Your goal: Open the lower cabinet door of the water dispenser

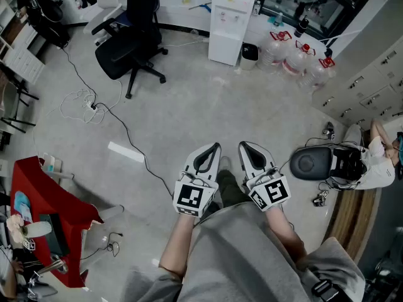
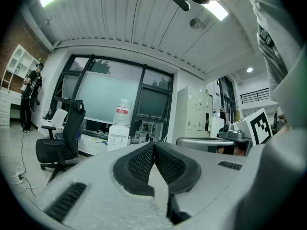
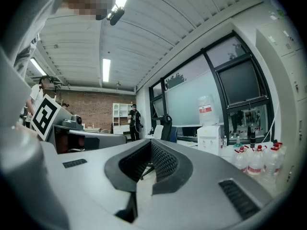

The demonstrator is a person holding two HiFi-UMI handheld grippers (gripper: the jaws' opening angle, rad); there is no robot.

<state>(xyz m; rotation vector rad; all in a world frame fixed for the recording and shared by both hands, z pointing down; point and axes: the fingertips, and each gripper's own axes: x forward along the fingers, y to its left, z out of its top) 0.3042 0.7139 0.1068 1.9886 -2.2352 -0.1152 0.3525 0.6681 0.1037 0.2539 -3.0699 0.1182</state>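
- Principal relation. The water dispenser (image 1: 230, 24) stands straight ahead of the person and well apart from both grippers, with open floor (image 1: 189, 115) between; any approach runs forward across that floor.
- Left gripper (image 1: 215, 148): jaws pressed together, nothing between them, held level. In the left gripper view the left gripper (image 2: 154, 145) aims slightly right of the water dispenser (image 2: 118, 137), which therefore appears left of the jaw line.
- Right gripper (image 1: 243, 145): jaws likewise pressed together and empty, held level. In the right gripper view the right gripper (image 3: 151, 143) aims slightly left of the water dispenser (image 3: 211, 139), which appears right of the jaw line.
- Nearer hand. The two grippers sit side by side, their tips converging toward the dispenser's midline; neither is clearly nearer.
- Appearance of the dispenser. A white, box-shaped floor unit, long axis upright, backed against the windowed wall and carrying an inverted bottle (image 2: 123, 111) with a red label.
- Lower cabinet door (image 1: 223, 48). It occupies the lower front face, turned toward the person; it reads as closed, but its edge, hinge side and handle are too small to make out.
- Neighbours of the dispenser. A small dark bin (image 1: 250, 53) touches its right side; capped water jugs (image 1: 296, 56) stand further right; an office chair (image 1: 131, 46) stands to its left.
- Judgement. The task has not begun; the grippers must first cross to the dispenser and drop to the level of the door.
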